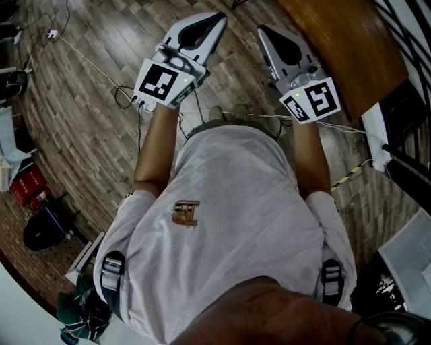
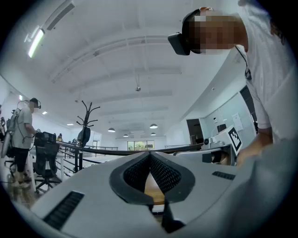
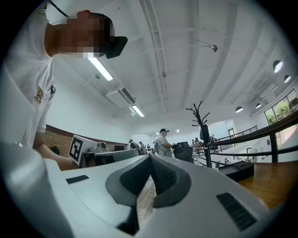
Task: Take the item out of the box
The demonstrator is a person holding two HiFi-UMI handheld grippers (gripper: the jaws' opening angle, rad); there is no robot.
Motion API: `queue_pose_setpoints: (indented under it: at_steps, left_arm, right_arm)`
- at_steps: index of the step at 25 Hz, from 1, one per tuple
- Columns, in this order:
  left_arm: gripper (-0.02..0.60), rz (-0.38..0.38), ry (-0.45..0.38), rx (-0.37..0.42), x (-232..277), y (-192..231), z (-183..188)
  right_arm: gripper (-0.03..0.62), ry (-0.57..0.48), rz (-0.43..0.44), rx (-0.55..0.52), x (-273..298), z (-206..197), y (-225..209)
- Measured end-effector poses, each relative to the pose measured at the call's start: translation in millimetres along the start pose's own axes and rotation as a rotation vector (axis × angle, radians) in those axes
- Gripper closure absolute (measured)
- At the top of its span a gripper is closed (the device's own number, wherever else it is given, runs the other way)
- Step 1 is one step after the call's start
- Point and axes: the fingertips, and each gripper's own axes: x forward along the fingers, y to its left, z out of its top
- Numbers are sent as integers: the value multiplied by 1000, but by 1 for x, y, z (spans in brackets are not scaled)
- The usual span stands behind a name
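No box and no item show in any view. In the head view I look down on a person's white shirt [image 1: 236,222] and both forearms, which hold the grippers out over a wooden floor. The left gripper [image 1: 217,18] is shut with nothing in it, its marker cube [image 1: 163,81] towards the body. My right gripper [image 1: 264,32] is likewise shut and empty, with its cube [image 1: 311,100] close to the wrist. Both point up at the room: the left gripper [image 2: 150,154] and the right gripper [image 3: 150,157] have their dark pads meeting at the tip, with ceiling behind.
A brown round table [image 1: 343,47] lies at the upper right, beside the right gripper. Cables [image 1: 128,94] trail over the floor. A red crate [image 1: 27,185] and bags sit at the left. A railing [image 2: 98,151], a coat stand [image 3: 201,121] and other people [image 3: 163,142] stand farther off.
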Motion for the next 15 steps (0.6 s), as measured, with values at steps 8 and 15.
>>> queue_pose_setpoints:
  at_steps: [8,15]
  left_arm:
    - [561,9,-10,9,8,-1,-3]
    - [561,29,-18,11,16,0,2]
  right_arm:
    - [563,-10,20,11,-1,-2,-8]
    - [563,-14,43,15,-4,4,-14]
